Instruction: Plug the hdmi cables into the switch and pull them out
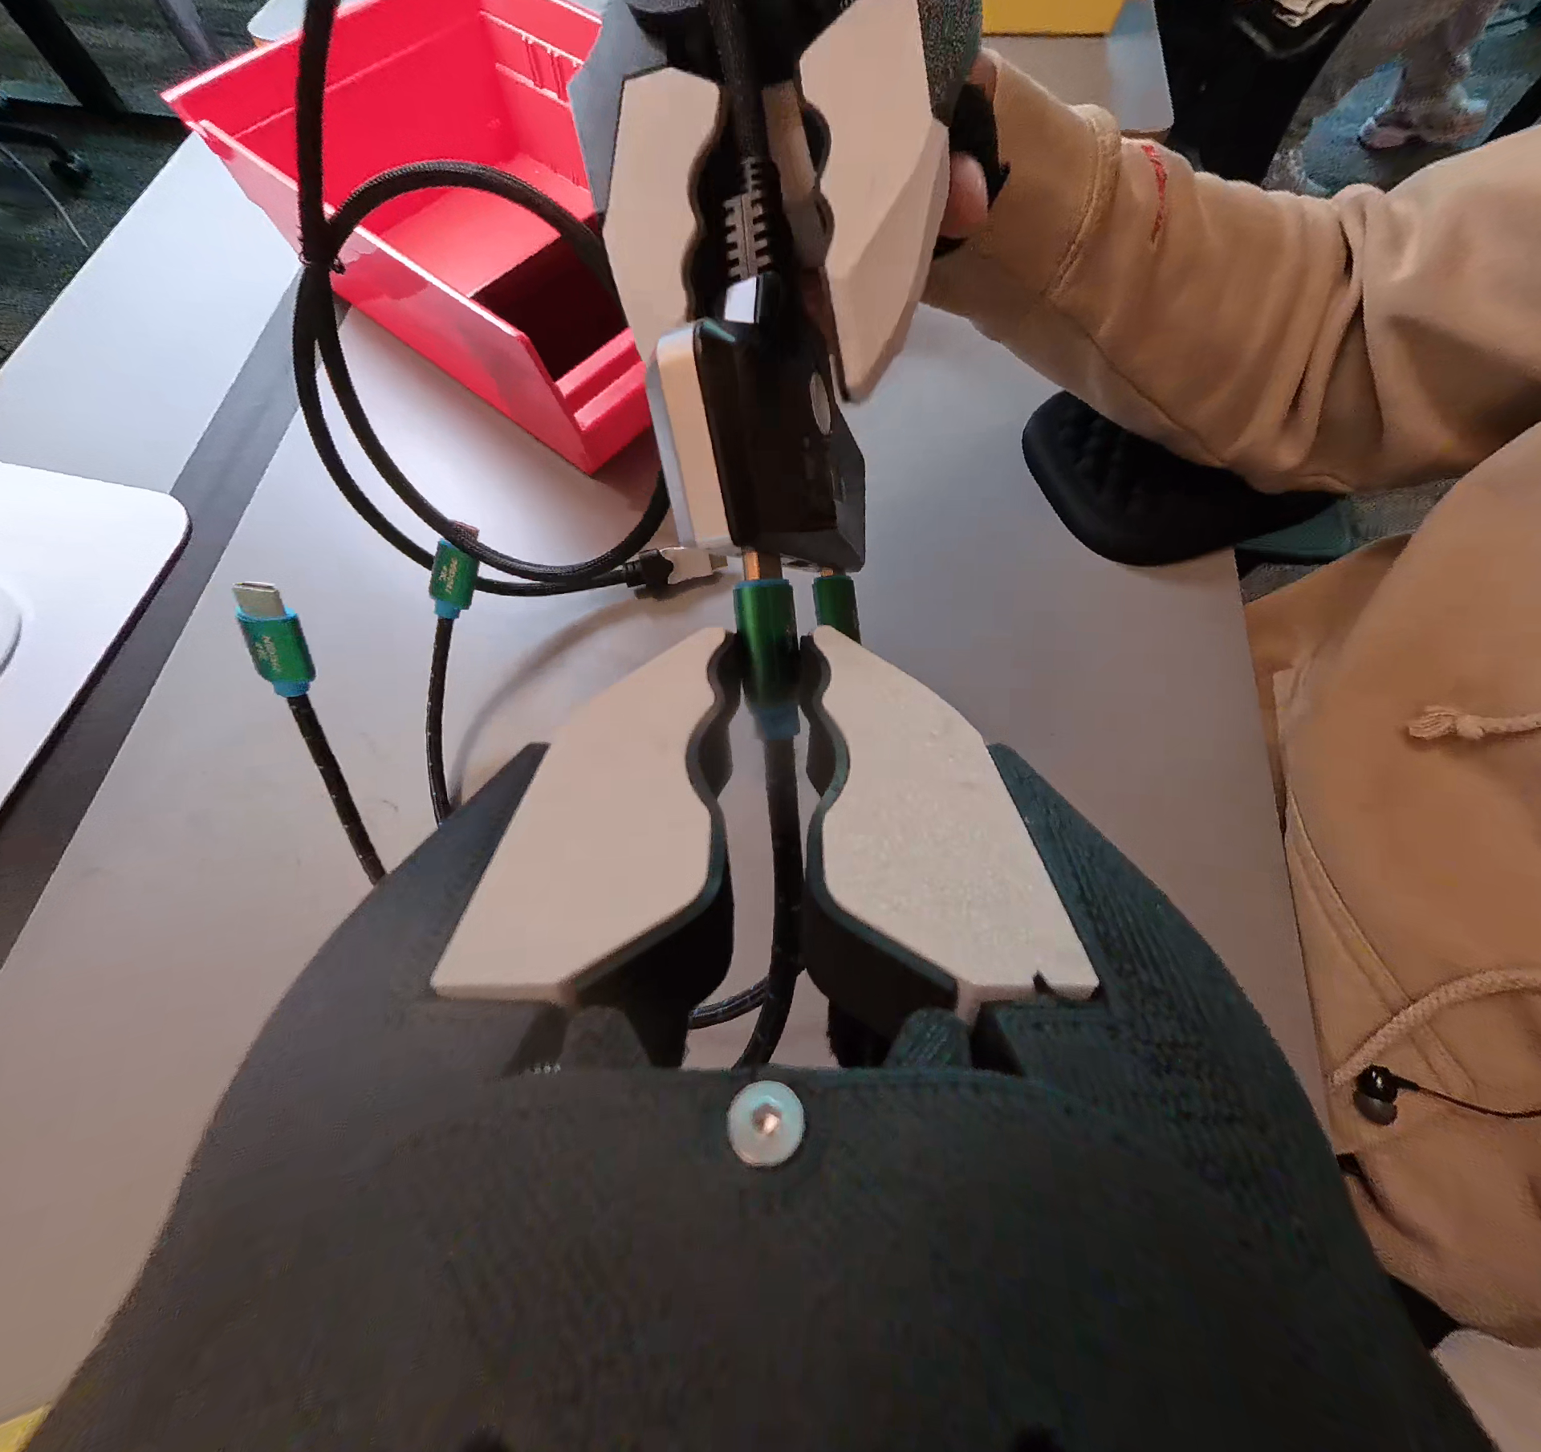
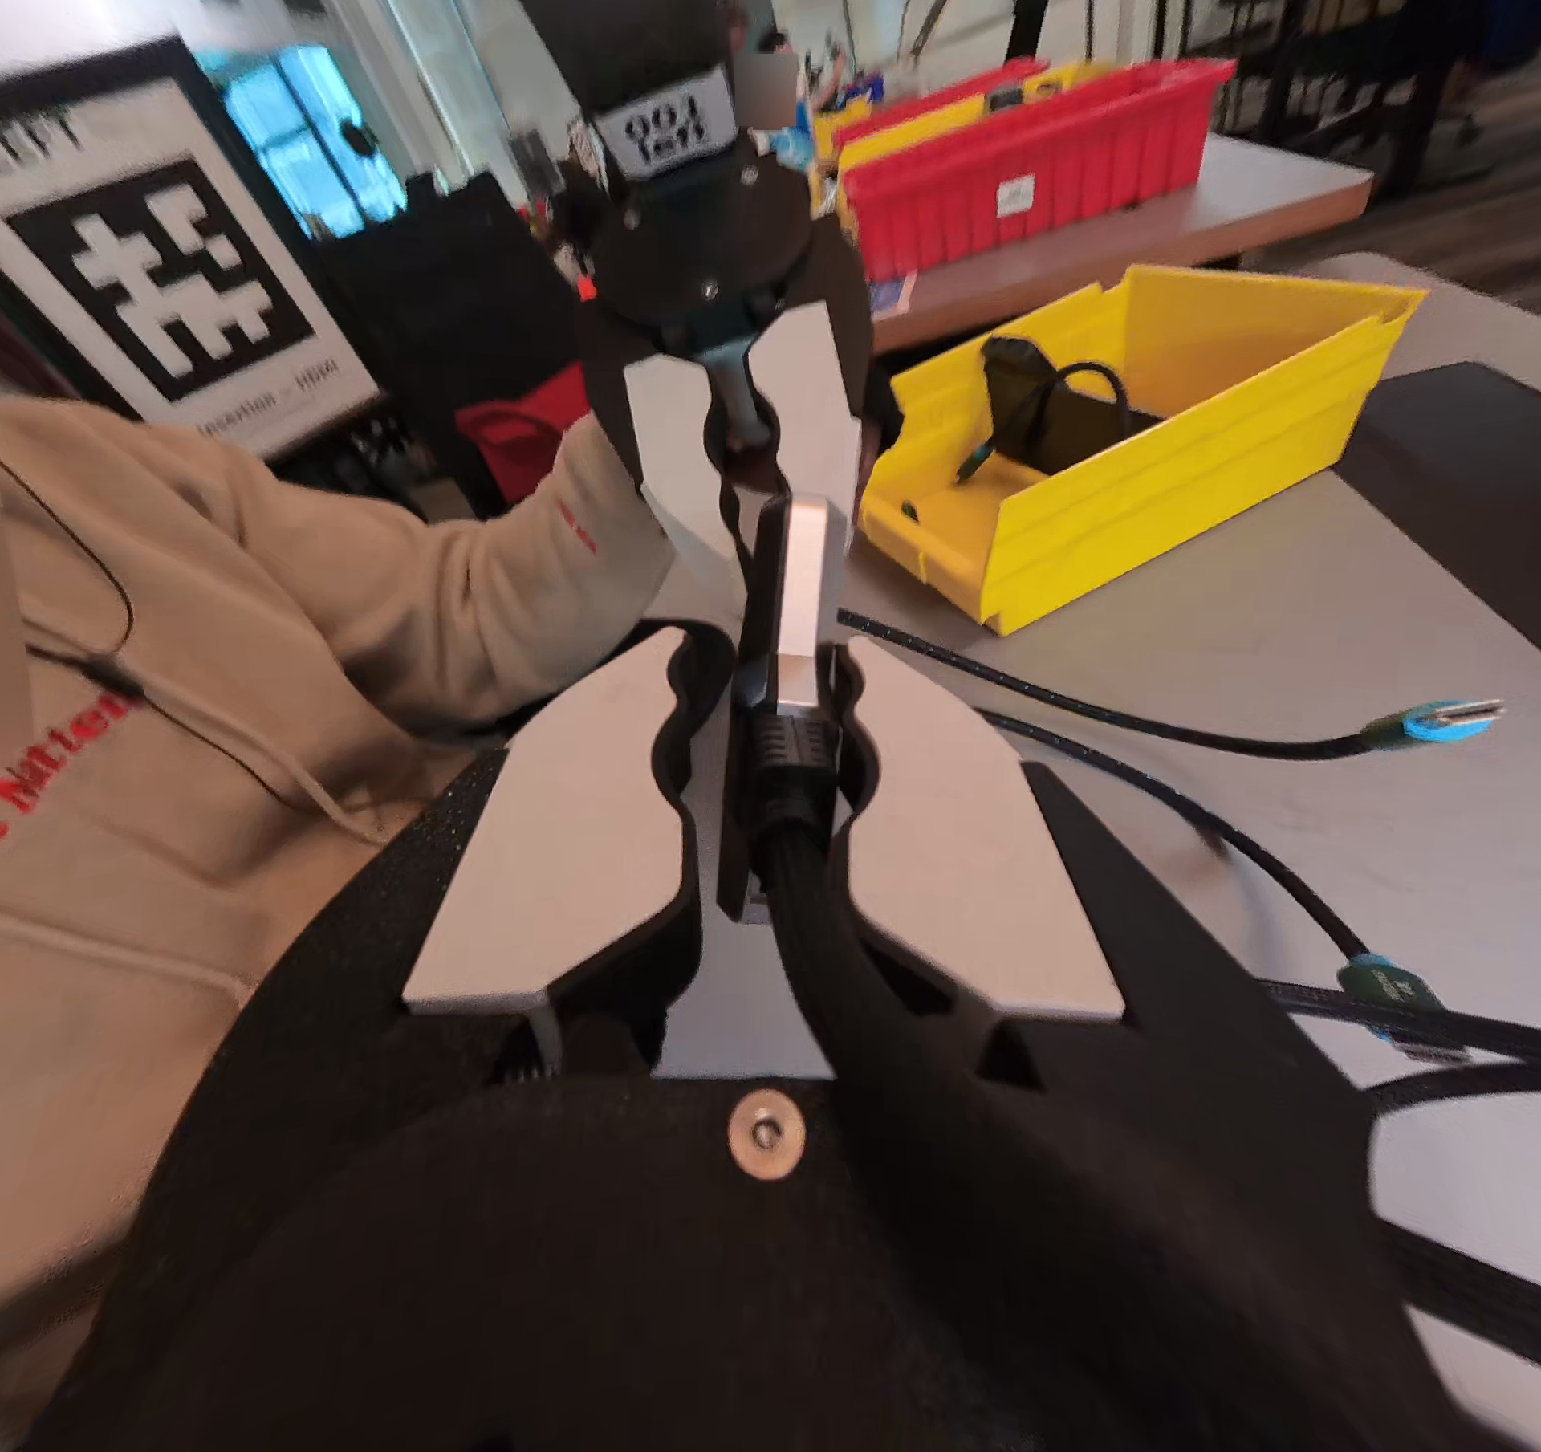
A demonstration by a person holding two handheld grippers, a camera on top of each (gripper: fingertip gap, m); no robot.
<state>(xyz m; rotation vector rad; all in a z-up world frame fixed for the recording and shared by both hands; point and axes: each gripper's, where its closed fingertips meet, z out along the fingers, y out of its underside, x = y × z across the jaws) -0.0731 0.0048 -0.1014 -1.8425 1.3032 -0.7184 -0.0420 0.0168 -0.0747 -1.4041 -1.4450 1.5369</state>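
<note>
Left hand-held gripper (image 1: 767,645) pinches a green plug (image 1: 763,645); right hand-held gripper (image 2: 788,703) clamps the switch (image 2: 792,595). Rigid shell, limp cable: hold the shell.

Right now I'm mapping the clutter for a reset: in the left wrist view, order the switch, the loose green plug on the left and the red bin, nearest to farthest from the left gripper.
1. Switch: straight ahead of the left gripper, just past the plug it clamps.
2. Loose green plug: on the table, off to the left.
3. Red bin: far left, behind the switch.
</note>
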